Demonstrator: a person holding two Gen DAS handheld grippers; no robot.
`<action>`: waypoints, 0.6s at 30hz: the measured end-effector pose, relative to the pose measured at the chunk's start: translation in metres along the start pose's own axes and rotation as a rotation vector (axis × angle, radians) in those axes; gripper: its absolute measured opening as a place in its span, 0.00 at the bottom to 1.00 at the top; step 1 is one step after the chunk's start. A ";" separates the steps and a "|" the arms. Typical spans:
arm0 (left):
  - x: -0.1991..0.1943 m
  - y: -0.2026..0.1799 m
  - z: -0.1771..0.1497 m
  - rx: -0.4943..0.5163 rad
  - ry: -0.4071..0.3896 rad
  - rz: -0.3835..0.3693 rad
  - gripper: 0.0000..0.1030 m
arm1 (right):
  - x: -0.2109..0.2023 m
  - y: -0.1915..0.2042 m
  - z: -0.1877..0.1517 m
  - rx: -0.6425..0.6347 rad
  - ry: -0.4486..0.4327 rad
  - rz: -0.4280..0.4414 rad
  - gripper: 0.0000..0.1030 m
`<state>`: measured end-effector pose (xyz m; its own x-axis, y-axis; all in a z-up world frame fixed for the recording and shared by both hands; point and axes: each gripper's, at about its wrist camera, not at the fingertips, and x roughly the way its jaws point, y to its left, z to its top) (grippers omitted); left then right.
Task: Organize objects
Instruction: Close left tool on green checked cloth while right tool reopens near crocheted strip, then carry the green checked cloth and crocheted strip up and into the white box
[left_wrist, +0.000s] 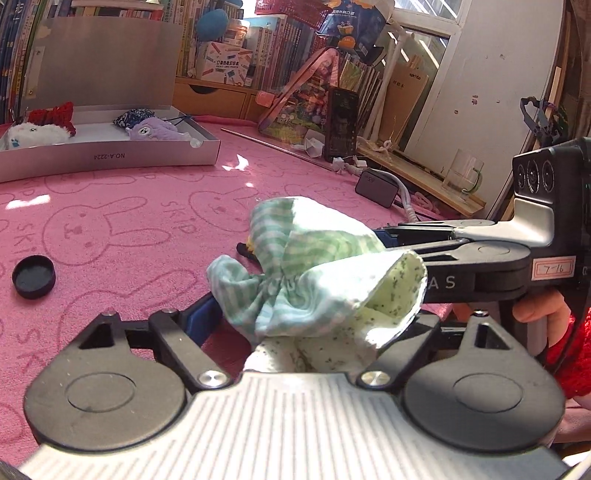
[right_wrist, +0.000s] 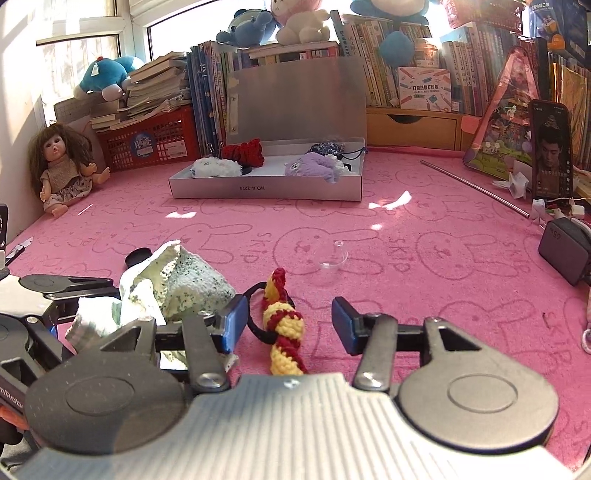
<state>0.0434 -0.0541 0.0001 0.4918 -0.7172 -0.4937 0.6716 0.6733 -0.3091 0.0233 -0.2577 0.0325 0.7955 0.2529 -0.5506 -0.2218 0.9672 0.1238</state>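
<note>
Left wrist view: the green checked cloth pouch (left_wrist: 317, 280) lies bunched between the jaws of the left gripper (left_wrist: 314, 325), close to the near edge of the pink towel-covered worktop (left_wrist: 129, 229). The fabric hides the right finger, so whether the pads press on it cannot be told. The right gripper (left_wrist: 436, 254) reaches in from the right, just behind the pouch. The pouch appears light, soft and collapsible; it should be taken at the gathered middle, where the folds give bulk, not at the loose flared edge. The silver box (left_wrist: 110, 157) with small plush toys stands at the far left of the worktop. Right wrist view: the right gripper (right_wrist: 288, 325) stands open, its pads clear of the red-and-yellow crochet hair tie (right_wrist: 284, 325) that lies between them on the worktop near the front edge. The tie appears light, soft and non-slippery; grip the thick crochet body across its width, since the thin black elastic loop would likely slip out.
</note>
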 end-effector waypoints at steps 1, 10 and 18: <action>0.001 -0.001 0.001 -0.004 0.006 -0.002 0.68 | 0.001 -0.001 0.000 0.003 0.005 0.004 0.64; -0.016 0.008 0.005 -0.014 -0.010 0.082 0.44 | 0.006 0.000 0.000 -0.001 0.014 0.019 0.65; -0.031 0.023 0.014 -0.027 -0.020 0.205 0.44 | 0.012 0.011 -0.003 -0.050 0.047 0.001 0.64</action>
<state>0.0509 -0.0185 0.0195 0.6274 -0.5680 -0.5327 0.5414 0.8098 -0.2258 0.0293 -0.2442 0.0249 0.7681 0.2513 -0.5889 -0.2516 0.9642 0.0834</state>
